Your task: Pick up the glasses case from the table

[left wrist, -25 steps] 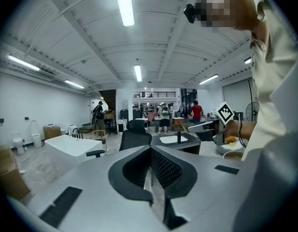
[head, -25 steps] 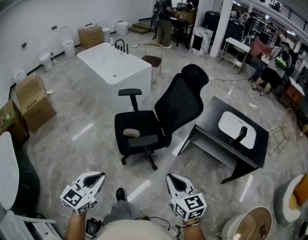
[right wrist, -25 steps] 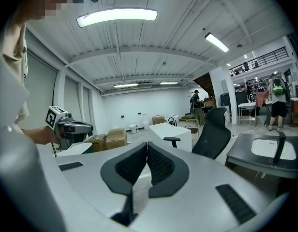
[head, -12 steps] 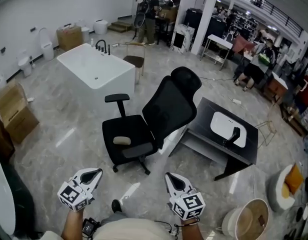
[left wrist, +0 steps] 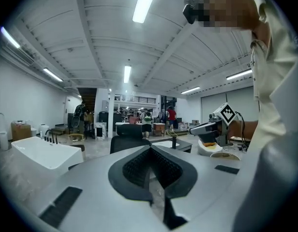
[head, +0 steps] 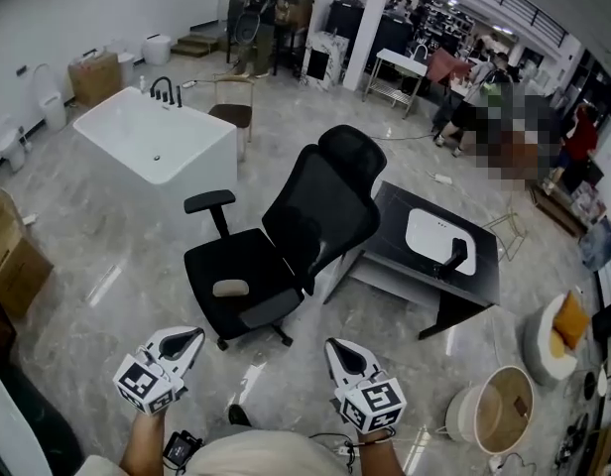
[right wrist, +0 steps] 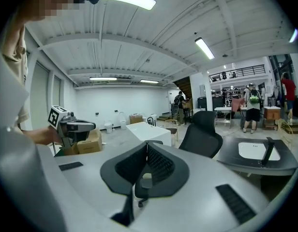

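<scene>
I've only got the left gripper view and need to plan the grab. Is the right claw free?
Observer: Yes, the right claw is shut with nothing in it.
Operator: What's on the black table?
Observer: The head view shows a white basin and a black tap on it; no glasses case that I can make out.
Operator: And on the black chair?
Observer: A pale oval thing lies on its seat, too small to identify.
</scene>
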A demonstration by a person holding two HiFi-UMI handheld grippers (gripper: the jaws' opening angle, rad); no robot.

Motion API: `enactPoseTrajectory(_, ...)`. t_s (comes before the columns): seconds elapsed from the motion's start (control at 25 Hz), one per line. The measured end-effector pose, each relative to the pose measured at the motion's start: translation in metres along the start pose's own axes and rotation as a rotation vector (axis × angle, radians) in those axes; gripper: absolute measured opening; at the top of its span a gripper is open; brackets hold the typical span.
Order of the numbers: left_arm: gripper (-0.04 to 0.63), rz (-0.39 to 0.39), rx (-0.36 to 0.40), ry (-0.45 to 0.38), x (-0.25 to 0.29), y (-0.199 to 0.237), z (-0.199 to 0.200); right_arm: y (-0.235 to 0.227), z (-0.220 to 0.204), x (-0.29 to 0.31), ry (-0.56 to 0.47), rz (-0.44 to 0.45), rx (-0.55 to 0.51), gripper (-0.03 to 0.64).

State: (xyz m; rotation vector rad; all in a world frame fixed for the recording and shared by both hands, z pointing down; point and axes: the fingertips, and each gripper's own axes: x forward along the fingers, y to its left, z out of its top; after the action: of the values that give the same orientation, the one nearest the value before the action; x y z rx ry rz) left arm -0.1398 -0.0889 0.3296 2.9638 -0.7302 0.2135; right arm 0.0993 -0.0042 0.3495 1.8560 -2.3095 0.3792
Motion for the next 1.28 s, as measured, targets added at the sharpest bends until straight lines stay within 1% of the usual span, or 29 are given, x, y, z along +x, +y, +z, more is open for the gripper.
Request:
enactPoseTrajectory(0.2, 0.014, -0.058, -0.003, -0.005, 0.014, 0.044, -0.009, 0.003, 0.001, 0.034, 0.018, -0.06, 0.005, 0.023)
enactPoseTrajectory(0.36, 0.014, -0.092, -0.006, -0.013, 0.016, 0.069, -0.018, 0.011, 0.003, 0.057, 0.031, -0.083, -0.001, 0.023)
enactPoseTrajectory(0.52, 0.014, -0.093, -0.029, -0.016, 0.011, 0.091, -0.022, 0.022, 0.01, 0.075, 0.033, -0.091, -0.015, 0.023)
enactPoseTrajectory(0.76, 0.014, -0.083, -0.036, -0.033, 0.003, 0.109, -0.027, 0.033, 0.019, 0.092, 0.033, -0.074, -0.042, 0.023)
enactPoseTrajectory(0.88, 0.014, -0.051, -0.045, -0.039, 0.002, 0.118, -0.025, 0.028, 0.025, 0.106, 0.018, -0.054, -0.032, 0.023)
enactPoseTrajectory(1.0, 0.014, 0.001, -0.05, -0.043, -0.003, 0.13, -0.025, 0.025, 0.03, 0.128, 0.012, -0.006, -0.029, 0.023)
enactPoseTrajectory(1.28, 0.014, 0.174, -0.057, -0.009, -0.015, 0.161, -0.026, 0.028, 0.054, 0.197, -0.02, 0.185, -0.014, 0.023)
